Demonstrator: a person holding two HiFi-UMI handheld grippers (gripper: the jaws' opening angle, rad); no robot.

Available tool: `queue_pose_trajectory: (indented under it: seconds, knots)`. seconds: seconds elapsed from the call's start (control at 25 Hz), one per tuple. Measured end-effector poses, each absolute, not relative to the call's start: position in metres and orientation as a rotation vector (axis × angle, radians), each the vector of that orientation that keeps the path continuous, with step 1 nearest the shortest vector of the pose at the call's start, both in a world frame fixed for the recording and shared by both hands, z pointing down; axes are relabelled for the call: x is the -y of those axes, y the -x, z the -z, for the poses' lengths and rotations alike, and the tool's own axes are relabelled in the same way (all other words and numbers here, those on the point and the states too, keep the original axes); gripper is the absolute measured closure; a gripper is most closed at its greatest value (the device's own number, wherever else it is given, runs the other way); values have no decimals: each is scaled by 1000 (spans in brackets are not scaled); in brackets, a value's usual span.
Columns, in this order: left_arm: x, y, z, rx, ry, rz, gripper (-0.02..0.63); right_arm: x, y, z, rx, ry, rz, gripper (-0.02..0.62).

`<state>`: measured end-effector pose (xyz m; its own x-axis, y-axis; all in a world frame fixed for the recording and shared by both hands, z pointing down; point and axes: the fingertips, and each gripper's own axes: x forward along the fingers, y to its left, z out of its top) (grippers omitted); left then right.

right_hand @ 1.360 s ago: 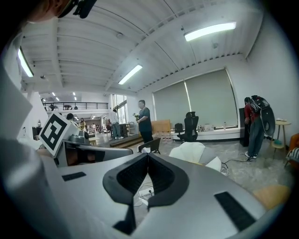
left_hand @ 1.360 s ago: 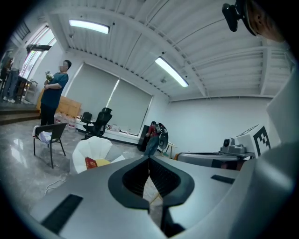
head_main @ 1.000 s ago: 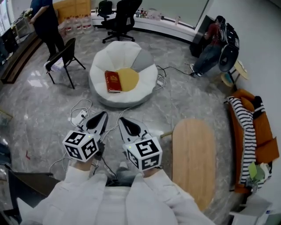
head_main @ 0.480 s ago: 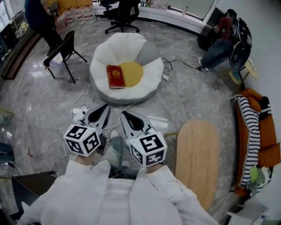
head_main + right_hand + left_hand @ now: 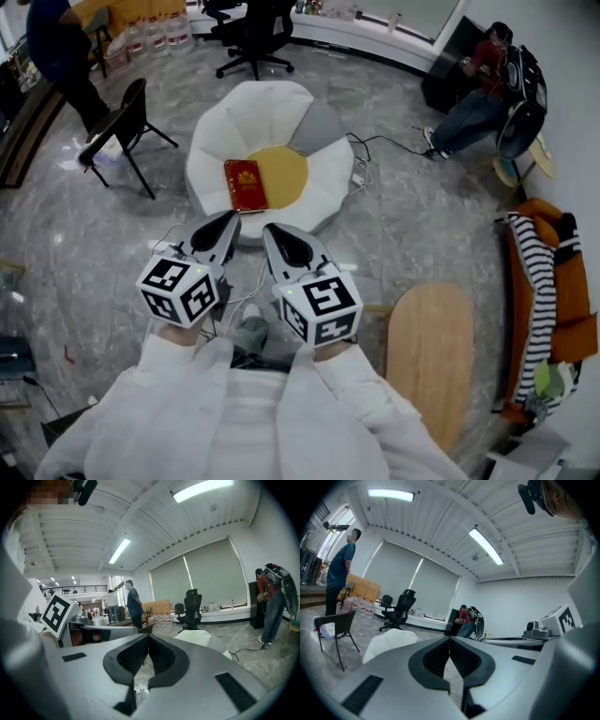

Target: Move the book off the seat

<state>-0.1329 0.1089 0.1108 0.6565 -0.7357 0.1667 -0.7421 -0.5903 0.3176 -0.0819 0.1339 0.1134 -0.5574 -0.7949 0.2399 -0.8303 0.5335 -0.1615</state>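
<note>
We hold the left gripper (image 5: 221, 225) and right gripper (image 5: 275, 234) closed and empty, short of the white seat (image 5: 272, 108). The red book (image 5: 245, 186) lies flat there, left of the yellow centre. We should open wide, come in low and pinch one edge. Around it are a glossy marble floor (image 5: 422, 225) and a folding chair (image 5: 120, 120).

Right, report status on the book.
Left hand-held gripper and right hand-held gripper shut, empty. Red book on seat, untouched. Cables on floor beside seat.
</note>
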Motion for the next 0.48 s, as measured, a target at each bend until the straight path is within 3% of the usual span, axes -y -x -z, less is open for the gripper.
queue_pose_trajectory:
  seconds: [0.48]
  knots:
    - [-9,148,-132,1115,-2447,-46,600,-33,99,-130,2570,-1437,-469,583]
